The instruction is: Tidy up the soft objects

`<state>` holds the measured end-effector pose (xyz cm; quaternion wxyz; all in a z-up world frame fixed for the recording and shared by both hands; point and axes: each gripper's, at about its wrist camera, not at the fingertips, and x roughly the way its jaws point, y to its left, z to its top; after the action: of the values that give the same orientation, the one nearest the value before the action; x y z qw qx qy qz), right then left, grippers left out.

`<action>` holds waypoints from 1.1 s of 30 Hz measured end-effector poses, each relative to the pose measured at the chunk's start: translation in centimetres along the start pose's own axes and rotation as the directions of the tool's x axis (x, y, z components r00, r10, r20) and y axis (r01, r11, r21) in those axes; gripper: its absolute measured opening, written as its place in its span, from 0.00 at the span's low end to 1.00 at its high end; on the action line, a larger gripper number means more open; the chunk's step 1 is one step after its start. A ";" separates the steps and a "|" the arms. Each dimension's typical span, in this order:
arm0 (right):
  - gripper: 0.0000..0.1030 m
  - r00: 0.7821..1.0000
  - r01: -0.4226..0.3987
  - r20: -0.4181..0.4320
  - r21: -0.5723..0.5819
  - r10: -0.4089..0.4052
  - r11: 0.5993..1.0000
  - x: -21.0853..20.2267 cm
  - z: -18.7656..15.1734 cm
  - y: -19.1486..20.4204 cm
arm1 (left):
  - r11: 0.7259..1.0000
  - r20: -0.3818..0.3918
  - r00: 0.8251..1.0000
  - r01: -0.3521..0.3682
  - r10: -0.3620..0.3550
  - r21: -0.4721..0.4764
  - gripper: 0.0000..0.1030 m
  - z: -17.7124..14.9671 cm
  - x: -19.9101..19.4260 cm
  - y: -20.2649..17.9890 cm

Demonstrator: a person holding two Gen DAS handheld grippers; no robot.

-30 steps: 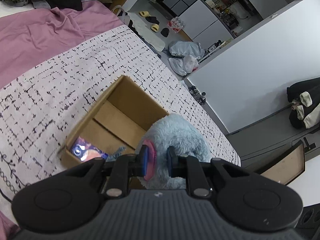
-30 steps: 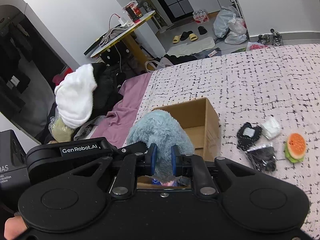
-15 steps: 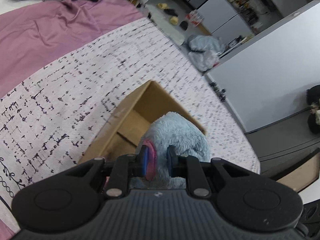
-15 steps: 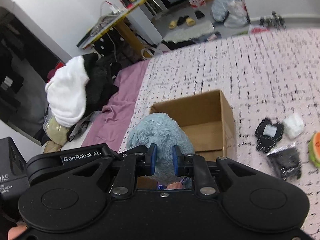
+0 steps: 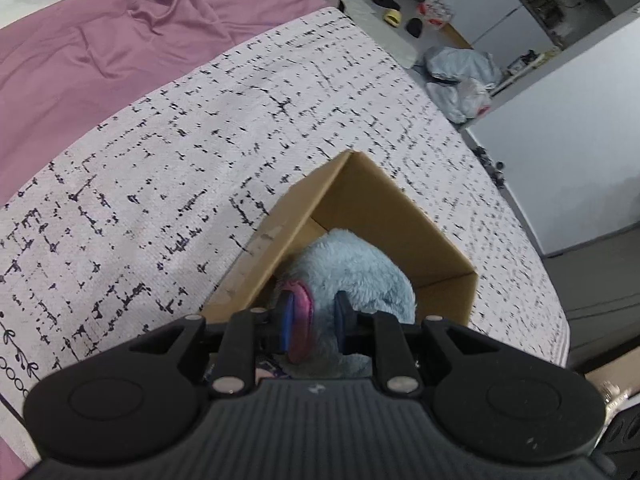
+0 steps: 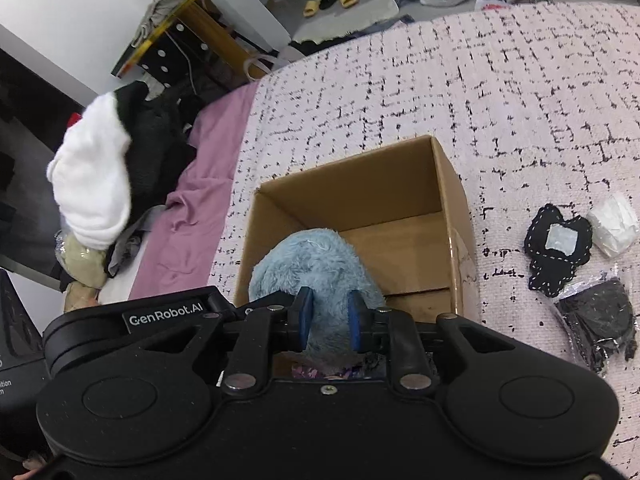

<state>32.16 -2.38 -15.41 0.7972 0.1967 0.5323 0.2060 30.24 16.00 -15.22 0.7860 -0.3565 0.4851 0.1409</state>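
A fluffy light-blue plush toy (image 5: 352, 268) with a pink part hangs partly inside an open cardboard box (image 5: 372, 200) on the patterned bedspread. My left gripper (image 5: 314, 312) is shut on it, one pad against the pink part. In the right wrist view the same plush toy (image 6: 312, 256) sits low in the box (image 6: 360, 184), over its near left corner. The jaws of my right gripper (image 6: 328, 316) are opening, with the plush still pinched between the blue pads. What lies under the toy is mostly hidden.
Right of the box lie a black stitched pouch (image 6: 558, 252), a white packet (image 6: 614, 224) and a black item in a clear bag (image 6: 596, 324). A purple sheet (image 5: 100, 40) and a clothes pile (image 6: 100, 184) lie to the left. The bed edge drops off beyond.
Both grippers have come down and forward with the plush toy, which now dips into the box. The right jaws stand slightly wider apart.
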 end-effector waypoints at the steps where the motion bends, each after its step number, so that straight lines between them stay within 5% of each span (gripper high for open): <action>1: 0.21 1.000 0.005 -0.009 -0.001 -0.005 1.000 0.2 0.1 0.1 | 1.000 0.001 1.000 -0.015 0.015 -0.003 0.19 0.0 0.1 0.0; 9: 0.30 1.000 -0.016 -0.014 0.024 0.016 1.000 -0.3 0.2 -0.3 | 0.999 0.006 1.000 -0.024 0.024 -0.030 0.32 0.0 -1.2 0.2; 12: 0.38 0.999 -0.034 0.012 0.045 0.033 0.998 -1.6 0.2 -0.6 | 0.999 0.018 1.000 -0.008 0.008 -0.036 0.43 -0.3 -2.4 0.0; 14: 0.51 0.998 -0.044 0.036 0.059 0.042 0.997 -2.7 0.0 -0.9 | 1.000 0.039 0.999 -0.011 0.012 -0.024 0.57 -0.5 -3.4 -0.4; 17: 0.56 0.996 -0.066 0.070 0.074 0.061 0.995 -4.3 -0.4 -1.4 | 1.000 0.081 0.996 -0.021 0.022 -0.009 0.75 -1.0 -5.0 -0.9; 26: 0.89 0.984 -0.058 0.175 0.081 0.043 0.995 -8.5 -2.7 -3.5 | 0.996 0.133 0.991 -0.031 0.019 0.085 0.82 -2.9 -7.9 -1.7; 33: 0.95 0.976 -0.030 0.216 0.107 0.007 0.994 -10.5 -4.3 -5.9 | 0.983 0.166 0.986 -0.036 0.005 0.182 0.84 -5.2 -9.7 -2.2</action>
<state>25.21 -12.56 -12.08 0.8363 0.2664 0.4513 0.1612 23.30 12.06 -7.39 0.8515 -0.2642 0.4330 0.1326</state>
